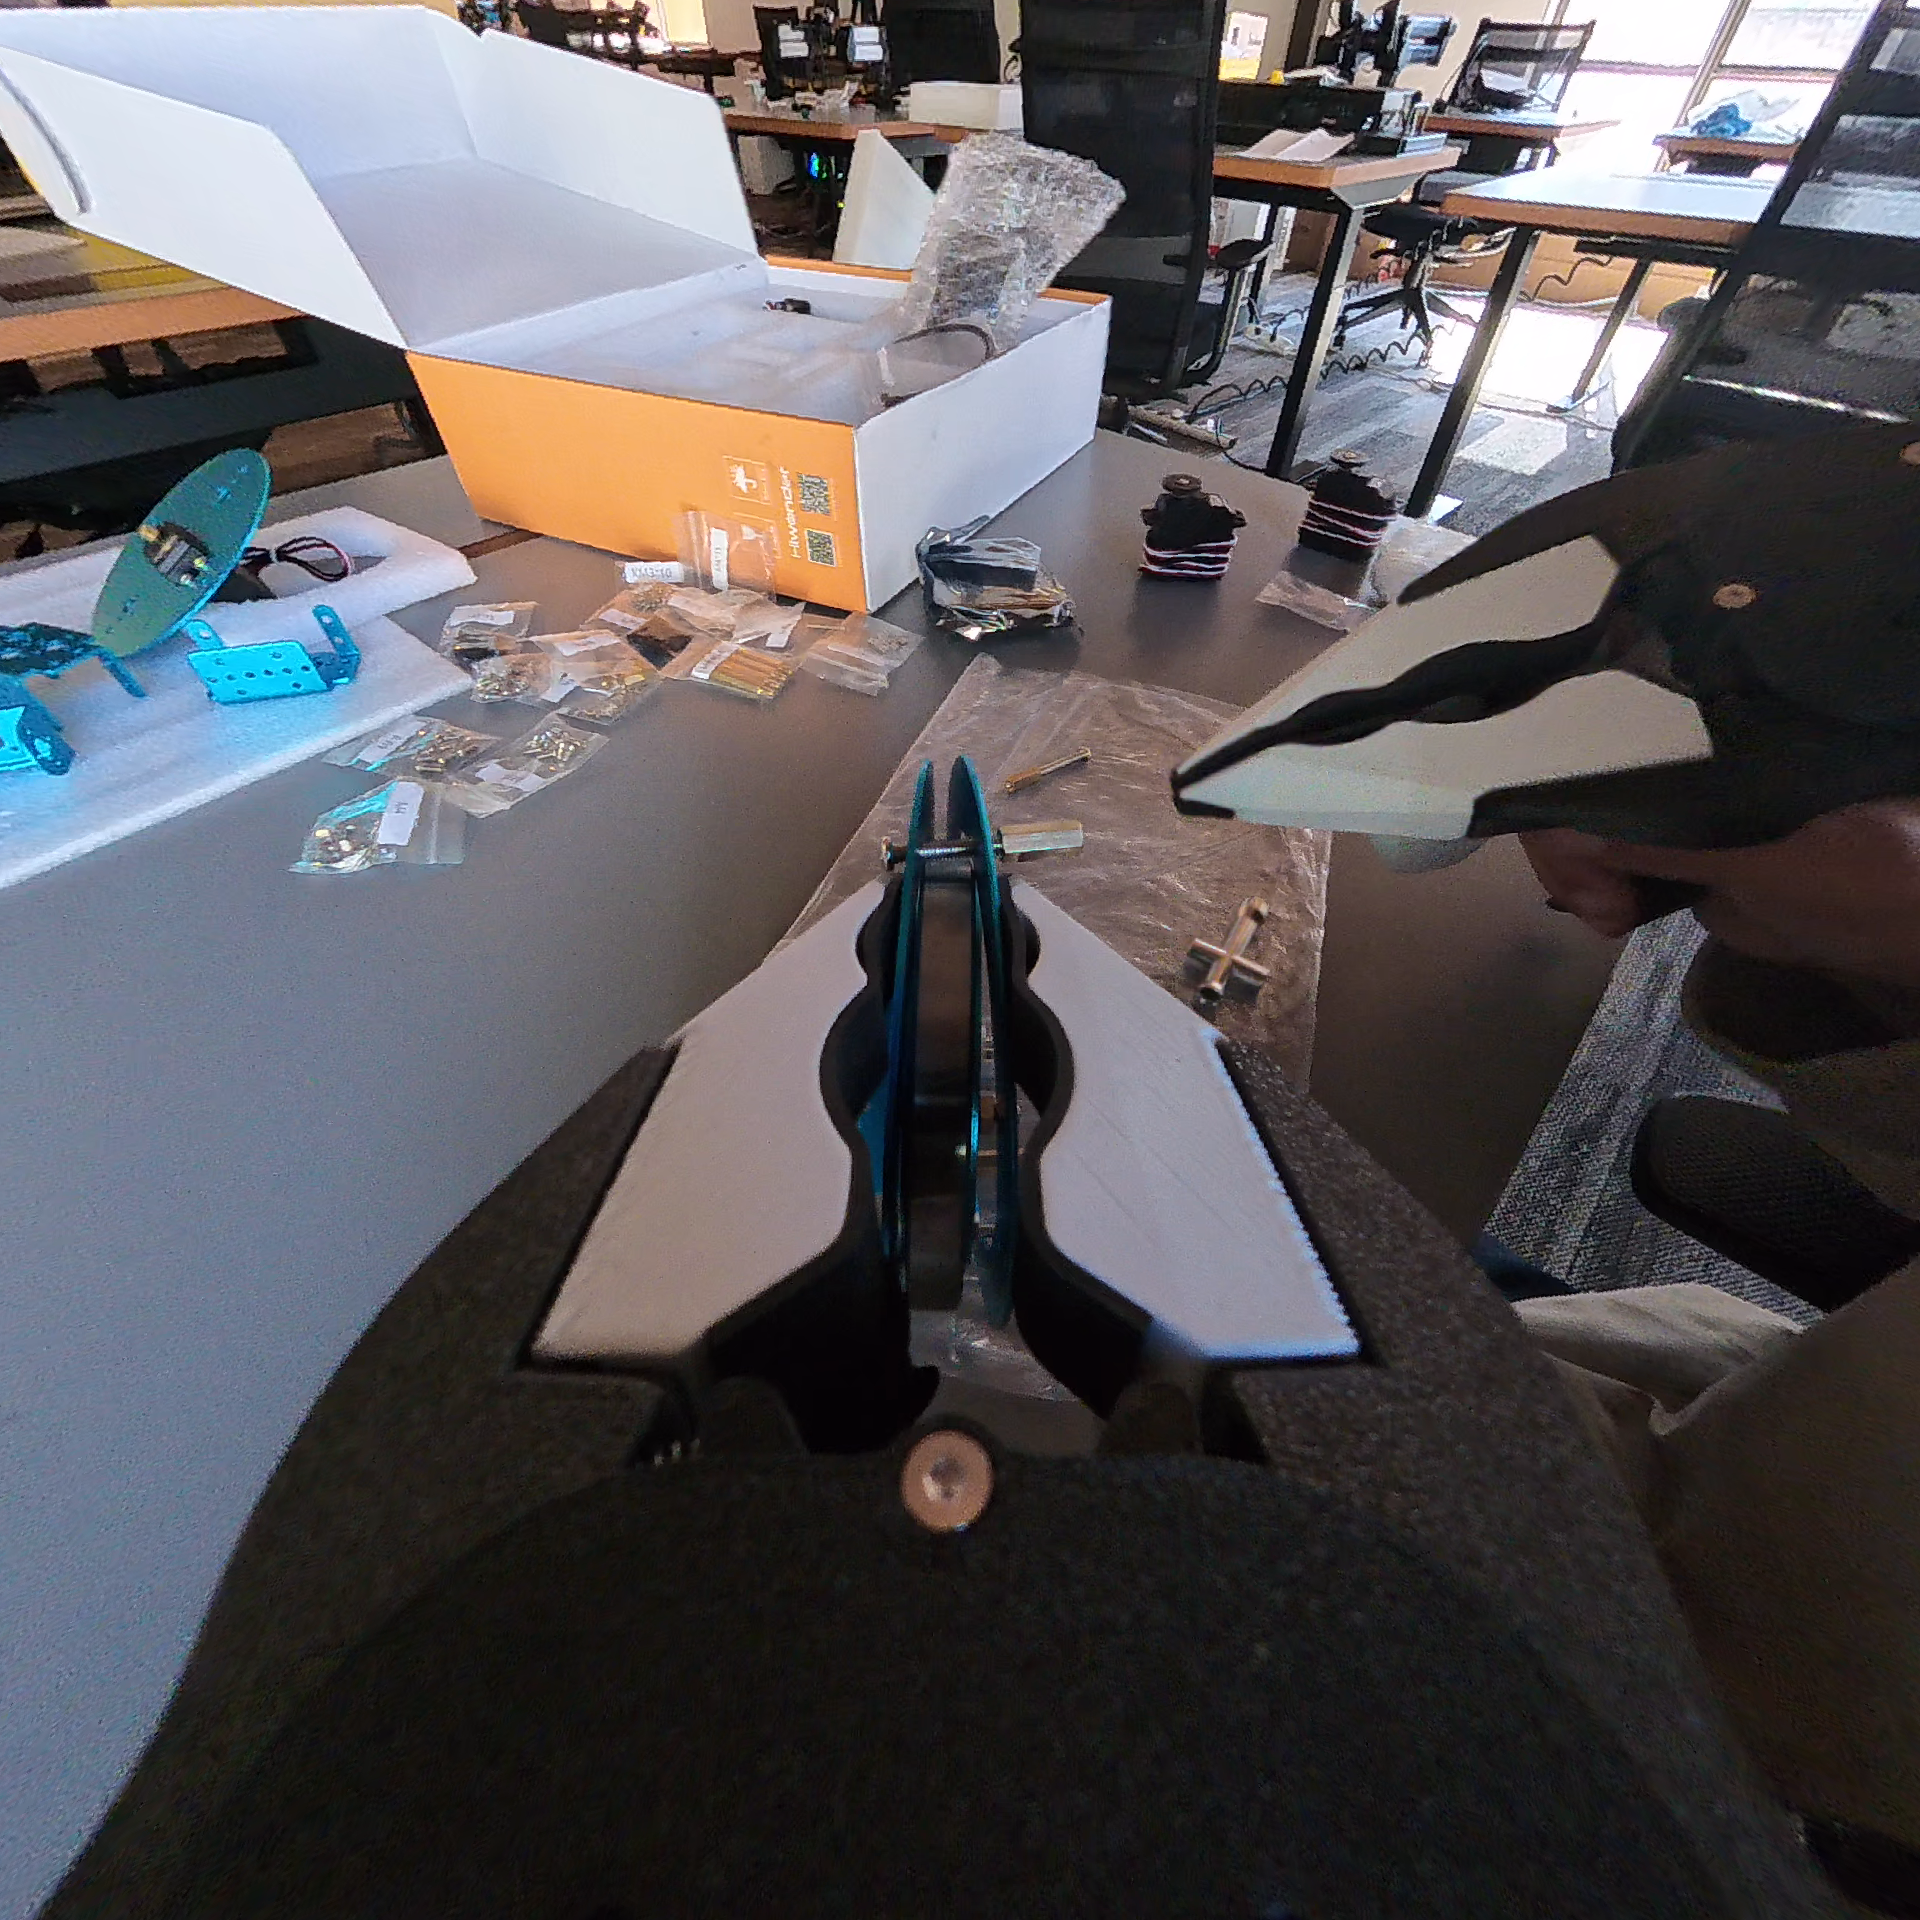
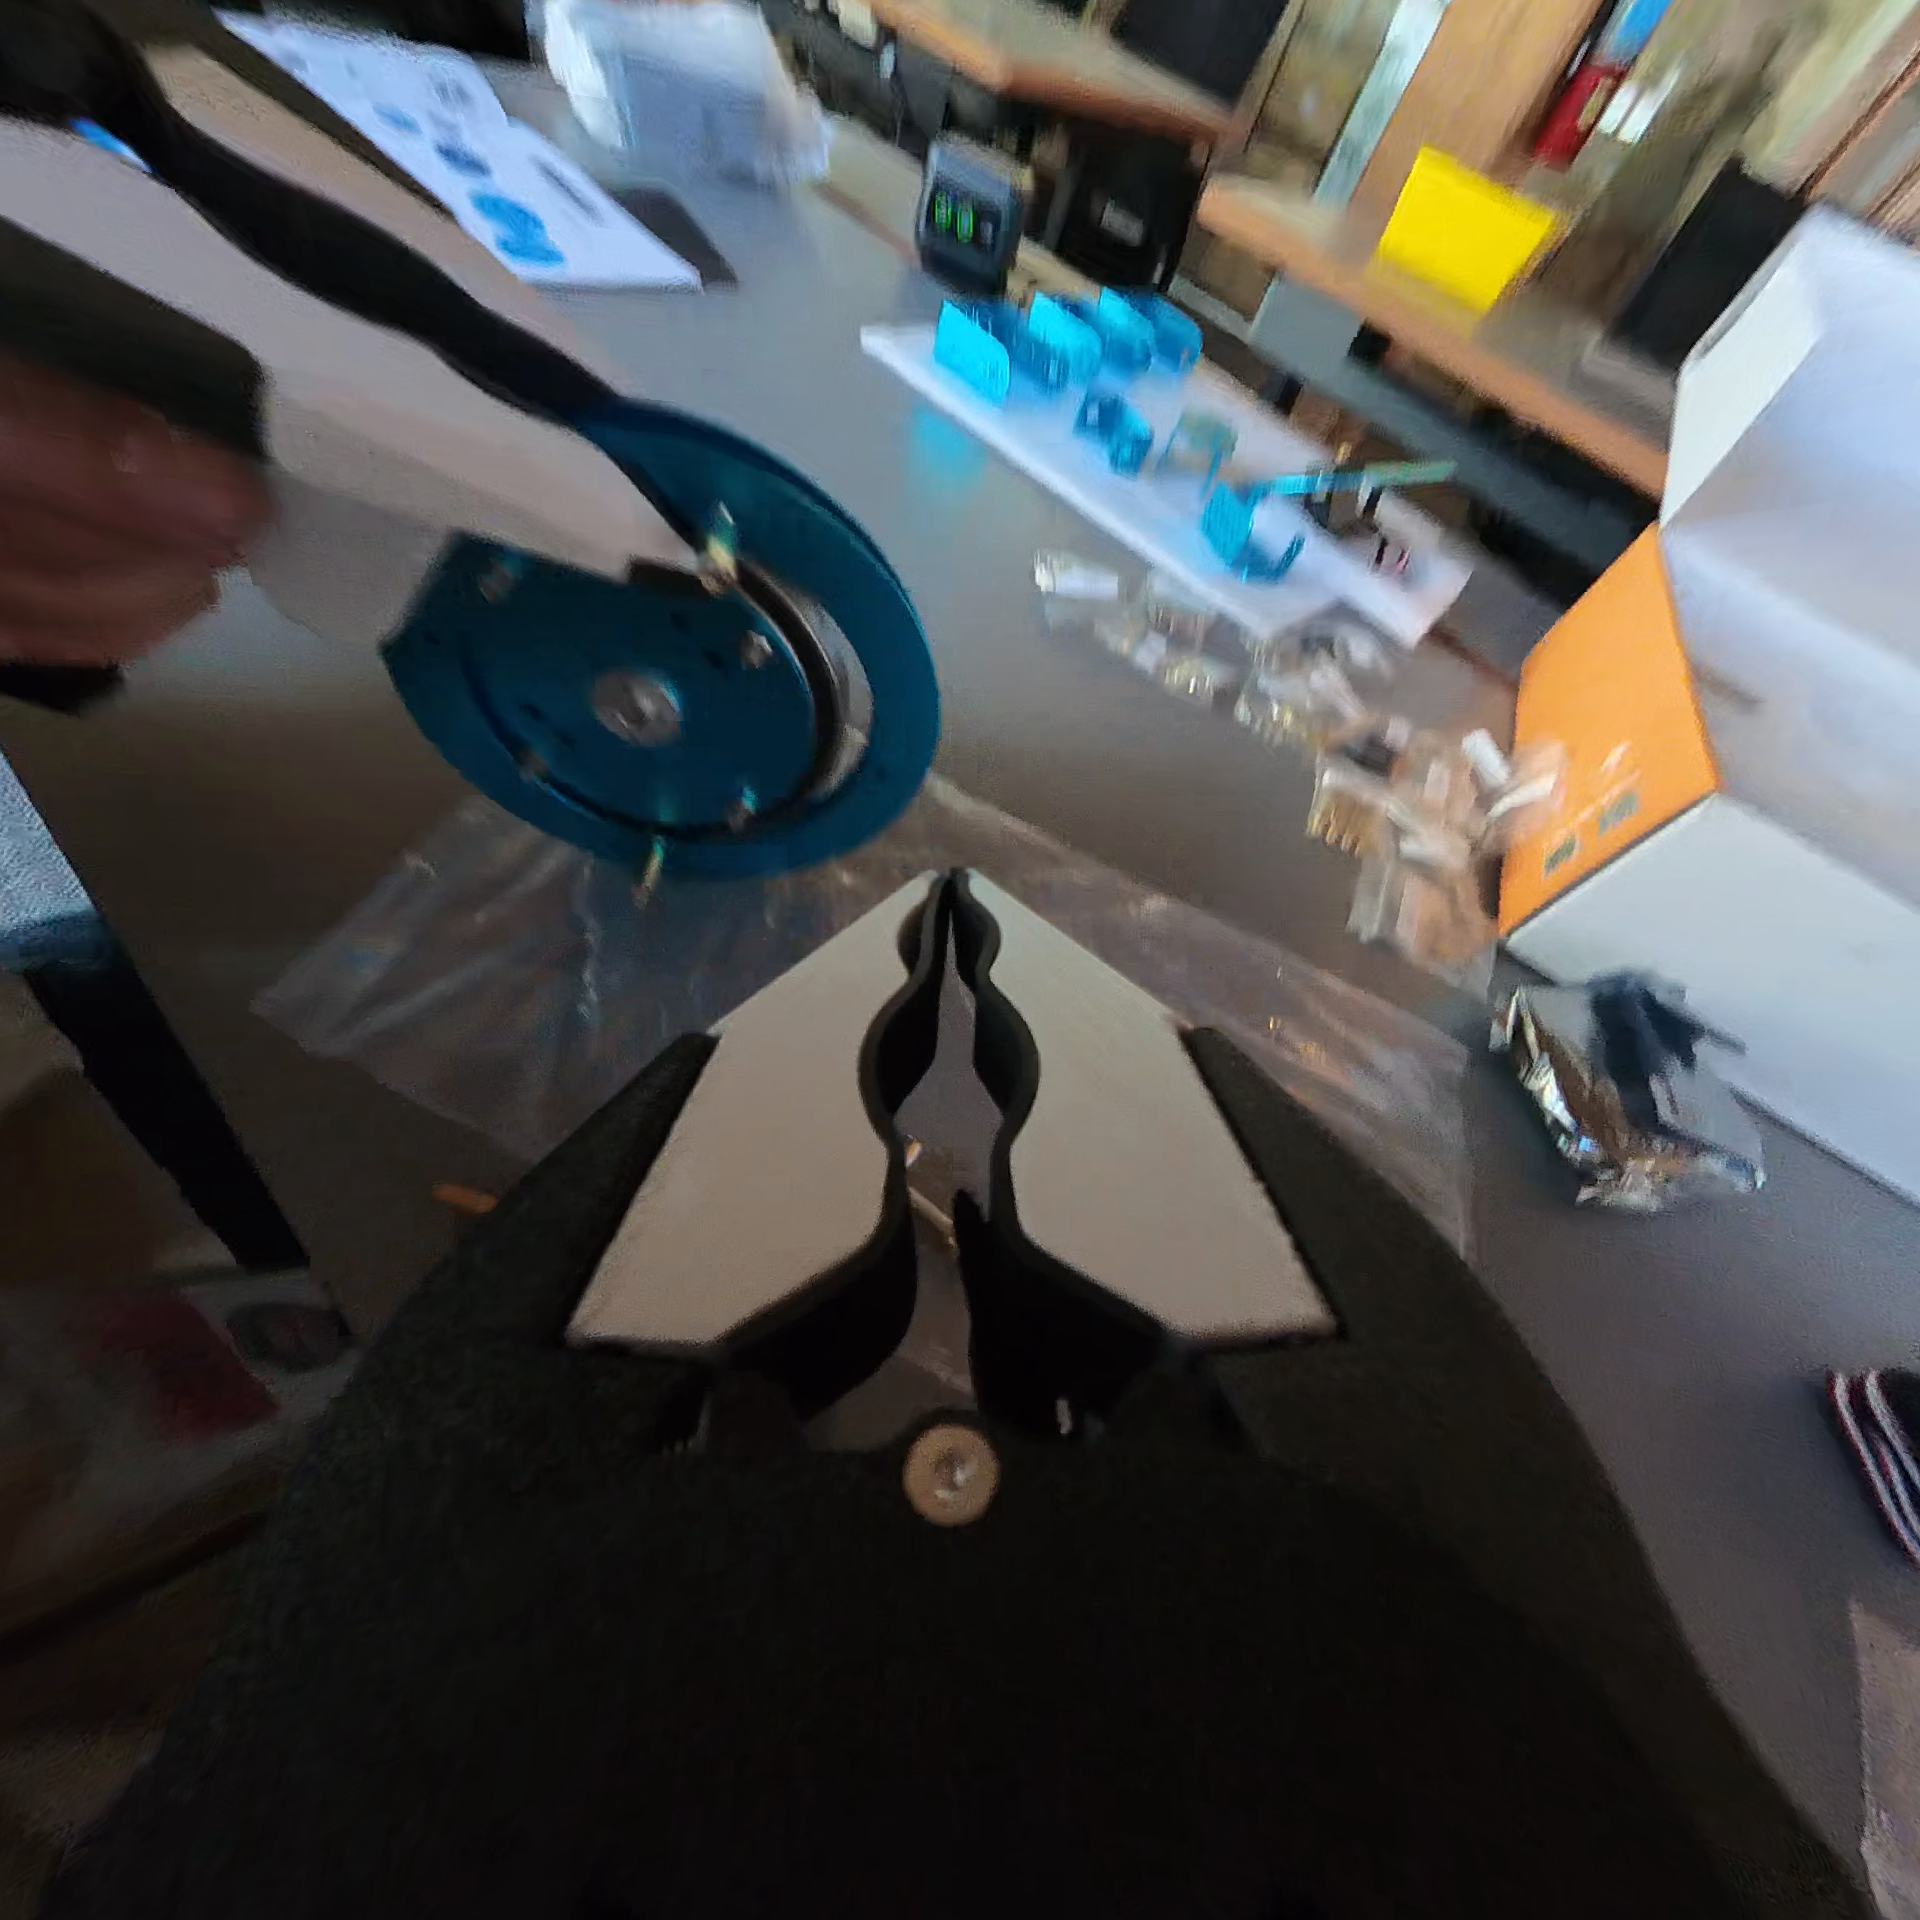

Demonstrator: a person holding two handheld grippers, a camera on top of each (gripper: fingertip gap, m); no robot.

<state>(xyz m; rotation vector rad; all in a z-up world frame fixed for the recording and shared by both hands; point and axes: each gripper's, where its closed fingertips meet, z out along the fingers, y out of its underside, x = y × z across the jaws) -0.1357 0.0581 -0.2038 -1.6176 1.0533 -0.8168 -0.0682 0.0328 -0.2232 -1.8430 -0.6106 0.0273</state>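
My left gripper [image 1: 948, 883] is shut on a blue round plate assembly [image 1: 948, 997], two thin discs with a black part between them, held edge-on above the table. A screw with a brass standoff [image 1: 1039, 837] passes through the discs just past my fingertips. The same assembly [image 2: 665, 665] shows face-on in the right wrist view, gripped by the left gripper's fingers [image 2: 416, 301]. My right gripper [image 2: 951, 883] is shut with nothing between its pads, just below and right of the discs. It also shows in the left wrist view [image 1: 1184, 790], to the right of the standoff.
A clear plastic bag [image 1: 1132, 831] lies under the grippers with a loose brass standoff [image 1: 1047, 771] and a small cross wrench [image 1: 1231, 951] on it. Bags of screws [image 1: 582, 675], blue brackets on white foam [image 1: 275, 660], an open orange-and-white box [image 1: 727, 416] and two servos [image 1: 1190, 525] lie beyond.
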